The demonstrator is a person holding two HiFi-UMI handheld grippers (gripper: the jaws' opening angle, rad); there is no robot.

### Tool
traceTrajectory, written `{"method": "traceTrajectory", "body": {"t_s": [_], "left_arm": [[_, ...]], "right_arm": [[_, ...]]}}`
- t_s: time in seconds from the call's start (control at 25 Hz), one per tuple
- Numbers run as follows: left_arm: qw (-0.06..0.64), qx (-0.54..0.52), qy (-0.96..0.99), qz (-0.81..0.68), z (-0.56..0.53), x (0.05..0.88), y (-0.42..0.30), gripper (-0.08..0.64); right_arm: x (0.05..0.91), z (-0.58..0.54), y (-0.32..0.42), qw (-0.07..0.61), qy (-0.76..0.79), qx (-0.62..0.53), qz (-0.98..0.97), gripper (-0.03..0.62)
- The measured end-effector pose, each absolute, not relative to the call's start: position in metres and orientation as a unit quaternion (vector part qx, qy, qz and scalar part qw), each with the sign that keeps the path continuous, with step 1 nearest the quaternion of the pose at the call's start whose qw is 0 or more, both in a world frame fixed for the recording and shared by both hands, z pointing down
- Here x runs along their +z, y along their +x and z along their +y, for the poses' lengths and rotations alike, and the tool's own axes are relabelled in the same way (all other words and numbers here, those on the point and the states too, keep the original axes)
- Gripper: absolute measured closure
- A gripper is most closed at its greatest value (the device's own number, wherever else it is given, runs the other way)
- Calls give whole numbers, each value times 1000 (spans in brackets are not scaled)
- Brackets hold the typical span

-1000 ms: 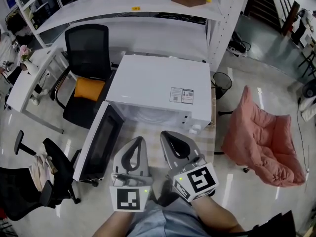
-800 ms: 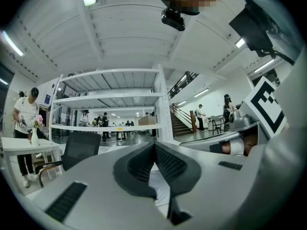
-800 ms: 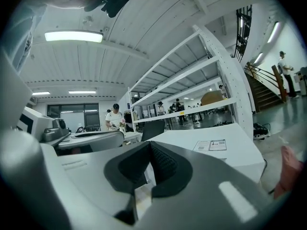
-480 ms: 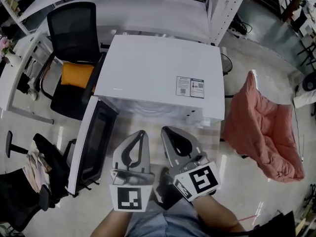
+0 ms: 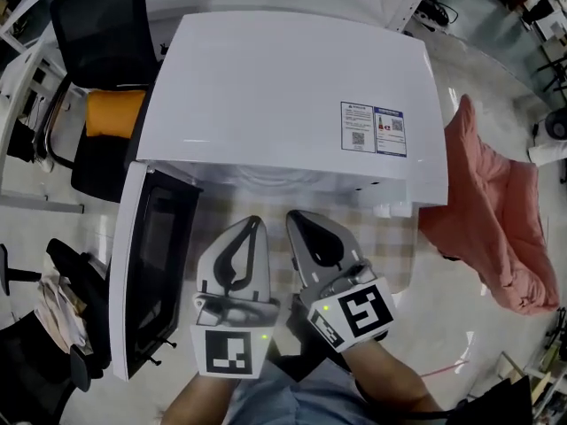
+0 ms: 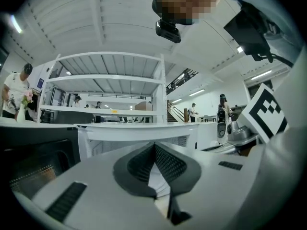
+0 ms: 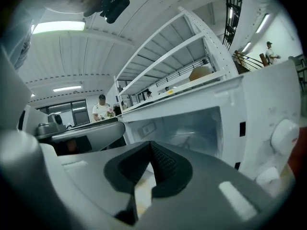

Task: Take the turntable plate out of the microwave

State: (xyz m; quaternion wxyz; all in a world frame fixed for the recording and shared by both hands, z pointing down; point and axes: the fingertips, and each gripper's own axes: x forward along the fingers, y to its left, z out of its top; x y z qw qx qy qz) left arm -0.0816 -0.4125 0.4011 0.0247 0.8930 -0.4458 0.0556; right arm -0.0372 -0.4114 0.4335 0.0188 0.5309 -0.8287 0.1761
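Note:
A white microwave (image 5: 283,87) fills the head view from above, its door (image 5: 151,264) swung open to the left. The top panel hides the cavity there. In the right gripper view the lit cavity (image 7: 192,128) shows just ahead, but no turntable plate can be made out in it. My left gripper (image 5: 255,222) and right gripper (image 5: 292,218) sit side by side just in front of the opening, both pointing at it. Each is shut with nothing between its jaws, as the left gripper (image 6: 154,145) and right gripper (image 7: 151,143) show in their own views.
A black chair with an orange cushion (image 5: 111,113) stands left of the microwave. A pink padded chair (image 5: 496,228) is on the right, another black office chair (image 5: 35,326) at lower left. A checkered cloth (image 5: 390,246) lies under the microwave's front. The control knob (image 7: 283,133) sits right of the cavity.
The head view has closed in on the microwave, which now fills far more of the frame. Both grippers stay side by side and shut, now lower and nearer the opening.

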Motion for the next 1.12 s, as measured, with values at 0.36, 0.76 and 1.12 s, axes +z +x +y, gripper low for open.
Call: {"method": "traceTrajectory", "body": {"t_s": [0.36,0.76,1.12], "left_arm": [[27,52,893,-447,-445,451,-88,554],[42,62,894,-442,-459,480,-90,554],[58,68,891,-446,-472,487,-96,554]], "right_arm": [[497,-434,-44,15,538,213,-816,591],[555,-443,-40,2,543,305,-783,586],[575,-456,-40,-55,527,393,-752,492]]}}
